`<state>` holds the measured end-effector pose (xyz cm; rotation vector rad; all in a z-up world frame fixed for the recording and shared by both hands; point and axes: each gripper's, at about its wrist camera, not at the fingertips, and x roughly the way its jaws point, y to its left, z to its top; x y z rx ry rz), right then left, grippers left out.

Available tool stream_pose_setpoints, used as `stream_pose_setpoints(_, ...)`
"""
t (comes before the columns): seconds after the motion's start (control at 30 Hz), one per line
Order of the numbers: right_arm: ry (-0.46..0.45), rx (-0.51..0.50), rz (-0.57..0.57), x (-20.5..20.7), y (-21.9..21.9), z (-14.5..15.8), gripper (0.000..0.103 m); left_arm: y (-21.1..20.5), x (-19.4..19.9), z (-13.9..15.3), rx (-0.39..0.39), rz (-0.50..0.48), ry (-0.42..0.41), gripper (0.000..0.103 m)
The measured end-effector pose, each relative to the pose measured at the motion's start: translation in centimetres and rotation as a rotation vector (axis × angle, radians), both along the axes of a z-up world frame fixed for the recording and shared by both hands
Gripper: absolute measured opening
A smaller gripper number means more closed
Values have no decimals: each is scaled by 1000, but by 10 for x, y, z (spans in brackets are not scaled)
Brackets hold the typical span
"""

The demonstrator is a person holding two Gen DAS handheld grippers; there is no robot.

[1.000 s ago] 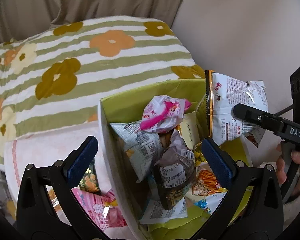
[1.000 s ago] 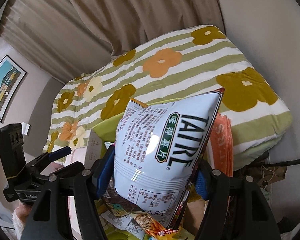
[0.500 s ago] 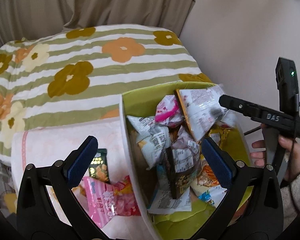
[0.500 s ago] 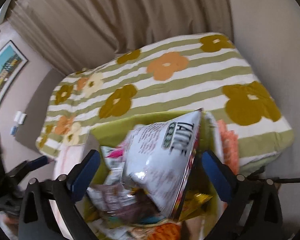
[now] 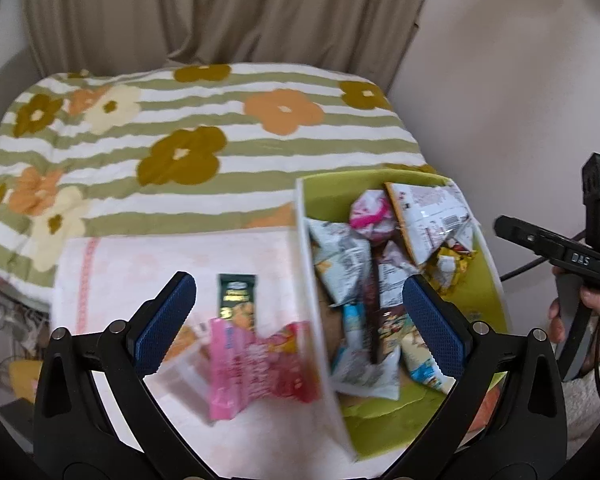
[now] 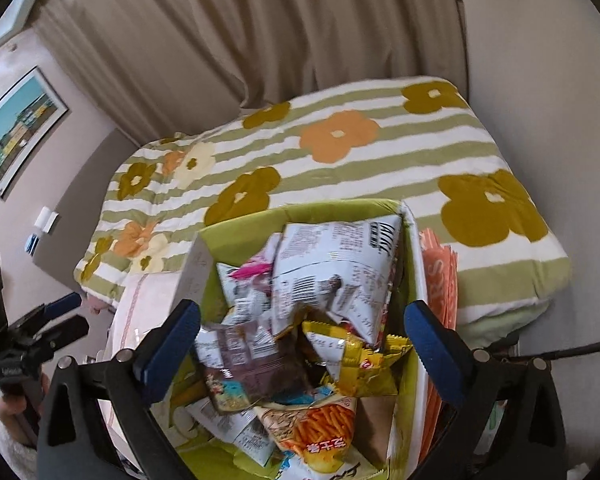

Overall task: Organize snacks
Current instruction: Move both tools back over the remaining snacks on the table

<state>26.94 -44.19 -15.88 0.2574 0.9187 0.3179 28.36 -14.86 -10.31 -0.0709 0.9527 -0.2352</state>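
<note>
A white box with a green lining (image 5: pixel 303 240) is piled with snack packets. The large white chip bag (image 6: pixel 340 264) lies loose on top at the far end, also seen as the white chip bag (image 5: pixel 428 216). My right gripper (image 6: pixel 302 312) stands open above the pile with nothing between its pads; one of its fingers (image 5: pixel 532 240) shows right of the box. My left gripper (image 5: pixel 298 284) is open and straddles the box's left wall. Left of the box lie a pink packet (image 5: pixel 256 364) and a dark green bar packet (image 5: pixel 236 296).
The box sits on a pale pink cloth (image 5: pixel 160 256) in front of a bed with a green-striped flower blanket (image 5: pixel 180 152). Orange packets (image 6: pixel 440 280) stand against the box's right side. A clear plastic tub (image 5: pixel 180 376) lies by the pink packet. Curtain and wall stand behind.
My right gripper has opened and let go of the white chip bag, which has fallen onto the pile in the box. My left gripper has shifted left, away from the box's middle.
</note>
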Motion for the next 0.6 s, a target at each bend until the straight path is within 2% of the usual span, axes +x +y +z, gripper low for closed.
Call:
stream_pose_setpoints(0.23,-48,40,28,-24,26,19,102,56,-26,19,32,89,-33,103)
stream_pose_setpoints(0.4,-106,10,39,-47,67,38,102,110,-40,23,9,135,-59,103)
stream_pose_setpoints(0.6,-145,-35,19,-75,134,48,102,167,-47,17,-26,85,-57,103)
